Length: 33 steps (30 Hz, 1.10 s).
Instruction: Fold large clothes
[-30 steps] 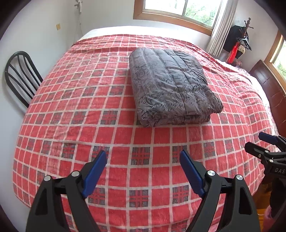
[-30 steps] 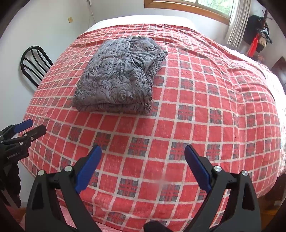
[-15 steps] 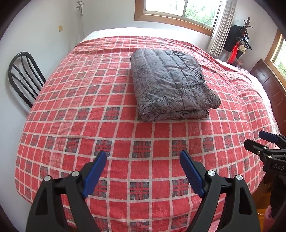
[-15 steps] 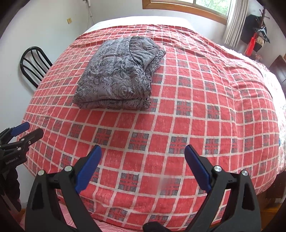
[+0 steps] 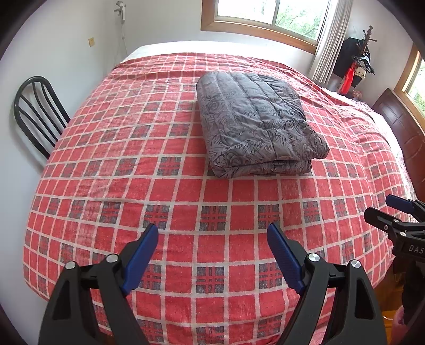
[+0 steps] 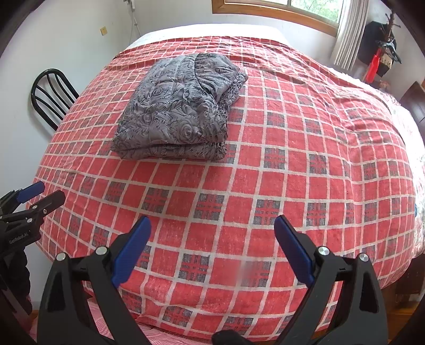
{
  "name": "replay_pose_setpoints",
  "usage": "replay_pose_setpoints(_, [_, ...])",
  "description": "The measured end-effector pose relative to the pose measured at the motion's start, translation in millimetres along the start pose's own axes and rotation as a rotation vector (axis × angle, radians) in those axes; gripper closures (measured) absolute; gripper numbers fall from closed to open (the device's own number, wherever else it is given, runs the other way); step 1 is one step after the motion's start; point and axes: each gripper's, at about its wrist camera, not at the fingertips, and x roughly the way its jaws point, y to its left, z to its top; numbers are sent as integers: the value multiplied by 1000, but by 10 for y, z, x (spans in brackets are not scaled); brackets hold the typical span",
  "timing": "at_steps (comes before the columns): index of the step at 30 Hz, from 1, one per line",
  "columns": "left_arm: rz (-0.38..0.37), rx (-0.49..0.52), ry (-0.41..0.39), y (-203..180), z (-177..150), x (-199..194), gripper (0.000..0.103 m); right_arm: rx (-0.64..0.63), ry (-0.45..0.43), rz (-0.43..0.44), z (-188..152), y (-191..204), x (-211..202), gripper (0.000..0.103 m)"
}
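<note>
A grey rose-patterned quilted garment (image 5: 255, 122) lies folded into a thick rectangle on the red plaid bedspread (image 5: 164, 185). It also shows in the right wrist view (image 6: 180, 108), left of centre. My left gripper (image 5: 211, 238) is open and empty above the bed's near edge, well short of the bundle. My right gripper (image 6: 212, 233) is open and empty too, likewise back from the bundle. Each gripper shows at the edge of the other's view: the right one (image 5: 393, 212) and the left one (image 6: 37, 196).
A black metal chair (image 5: 37, 111) stands by the wall left of the bed. A window (image 5: 268, 16) with a curtain is behind the bed. A coat rack (image 5: 358, 61) stands in the far right corner, beside a dark wooden headboard (image 5: 403, 132).
Both grippers have pulled back and up from the bed, so the folded bundle looks smaller and farther away. Both stay open.
</note>
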Motion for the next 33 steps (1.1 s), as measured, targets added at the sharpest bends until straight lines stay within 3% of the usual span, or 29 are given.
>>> replay_pose_setpoints(33, [1,-10,17,27,3,49,19,-7,12,11,7,13,55,10])
